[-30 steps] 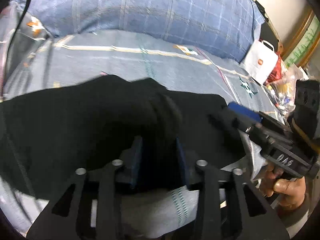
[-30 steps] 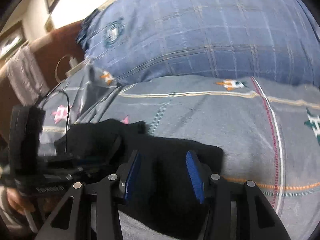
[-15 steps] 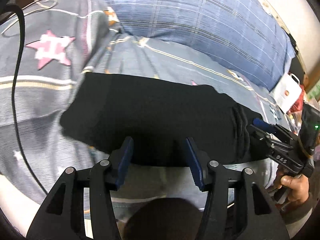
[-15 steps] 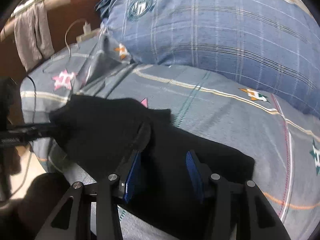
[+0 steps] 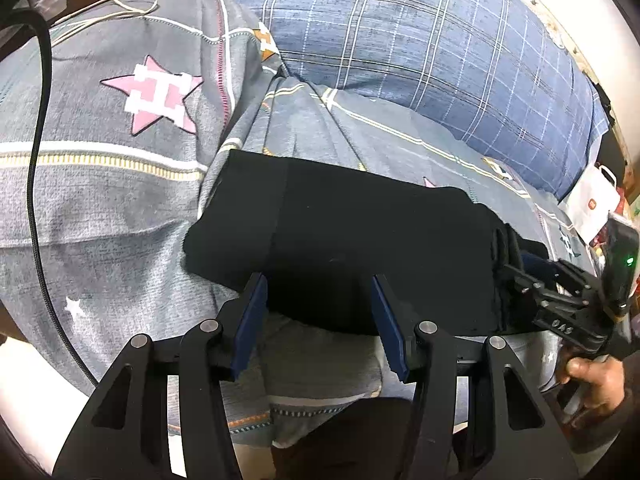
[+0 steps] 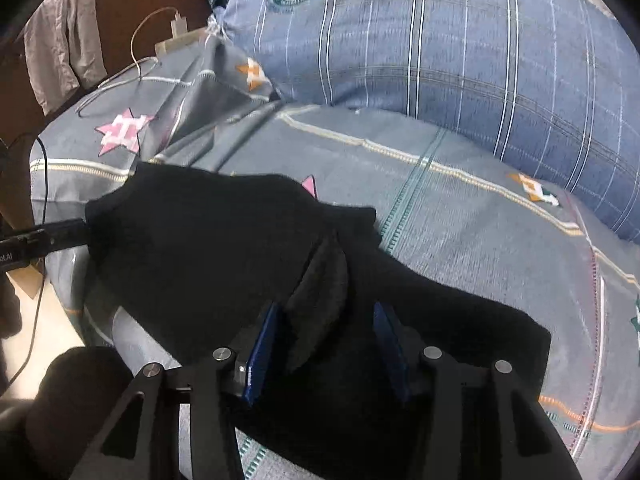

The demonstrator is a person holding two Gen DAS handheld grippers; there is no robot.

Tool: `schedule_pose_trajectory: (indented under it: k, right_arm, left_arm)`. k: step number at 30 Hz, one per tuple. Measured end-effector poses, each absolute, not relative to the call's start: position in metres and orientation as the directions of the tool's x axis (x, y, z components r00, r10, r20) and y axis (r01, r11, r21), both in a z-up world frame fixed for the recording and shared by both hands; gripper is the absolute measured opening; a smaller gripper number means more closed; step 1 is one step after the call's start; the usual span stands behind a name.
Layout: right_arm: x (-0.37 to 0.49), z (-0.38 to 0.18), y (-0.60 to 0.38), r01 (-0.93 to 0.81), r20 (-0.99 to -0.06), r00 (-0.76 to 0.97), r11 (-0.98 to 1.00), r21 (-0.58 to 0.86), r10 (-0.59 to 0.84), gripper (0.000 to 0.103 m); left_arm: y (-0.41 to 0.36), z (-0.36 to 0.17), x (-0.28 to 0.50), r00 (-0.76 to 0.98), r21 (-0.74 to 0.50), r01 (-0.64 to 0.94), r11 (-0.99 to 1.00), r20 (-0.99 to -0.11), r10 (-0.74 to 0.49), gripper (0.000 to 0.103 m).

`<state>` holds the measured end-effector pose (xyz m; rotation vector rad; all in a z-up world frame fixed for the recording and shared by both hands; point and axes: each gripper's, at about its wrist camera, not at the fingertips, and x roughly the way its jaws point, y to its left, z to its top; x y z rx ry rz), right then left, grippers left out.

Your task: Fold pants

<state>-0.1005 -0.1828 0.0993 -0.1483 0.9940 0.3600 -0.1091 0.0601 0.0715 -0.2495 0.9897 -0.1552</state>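
The black pants [image 5: 360, 240] lie folded in a thick block on the grey patterned bedsheet [image 5: 120, 208]. My left gripper [image 5: 318, 306] is open, its blue pads at the near edge of the block with nothing between them. My right gripper [image 6: 326, 326] is open over the pants [image 6: 208, 248], with a raised fold of black cloth standing between its pads. In the left wrist view the right gripper [image 5: 532, 272] shows at the pants' right end. In the right wrist view the left gripper's tip [image 6: 44, 236] touches the pants' left edge.
A big blue plaid pillow [image 5: 440, 48] lies behind the pants. A black cable [image 5: 38, 160] and a white charger cord [image 5: 104, 8] run over the sheet at left. A white paper bag [image 5: 592, 204] stands at far right. The bed's near edge is below the grippers.
My left gripper let go of the pants, opened and drew back to the left. The pants went from a held bundle to a flat folded block. My right gripper stayed open over them.
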Motion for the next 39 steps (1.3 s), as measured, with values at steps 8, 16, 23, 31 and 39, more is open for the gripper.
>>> schedule_pose_trajectory:
  k: [8, 16, 23, 31, 39]
  right_arm:
    - [-0.095, 0.139, -0.163, -0.410, -0.779, 0.528, 0.905, 0.114, 0.337, 0.048]
    - [-0.063, 0.129, -0.099, -0.536, -0.782, 0.411, 0.818, 0.209, 0.469, 0.048]
    - [-0.024, 0.110, -0.039, -0.628, -0.799, 0.316, 0.744, 0.227, 0.511, 0.049]
    - [0.013, 0.071, 0.021, -0.729, -0.862, 0.207, 0.660, 0.181, 0.464, 0.050]
    - [0.011, 0.070, 0.010, -0.712, -0.809, 0.209, 0.652, 0.259, 0.549, 0.014]
  left_arm:
    - [0.079, 0.066, -0.114, 0.542, -0.312, -0.039, 0.949, -0.805, -0.242, 0.053]
    - [0.107, 0.052, -0.125, 0.555, -0.453, -0.121, 0.883, -0.769, -0.318, 0.066]
    - [0.104, 0.036, -0.114, 0.552, -0.497, -0.147, 0.855, -0.759, -0.346, 0.068]
    - [0.097, 0.025, -0.102, 0.587, -0.516, -0.155, 0.842, -0.734, -0.342, 0.081]
    - [0.095, 0.032, -0.097, 0.621, -0.530, -0.141, 0.836, -0.705, -0.342, 0.042]
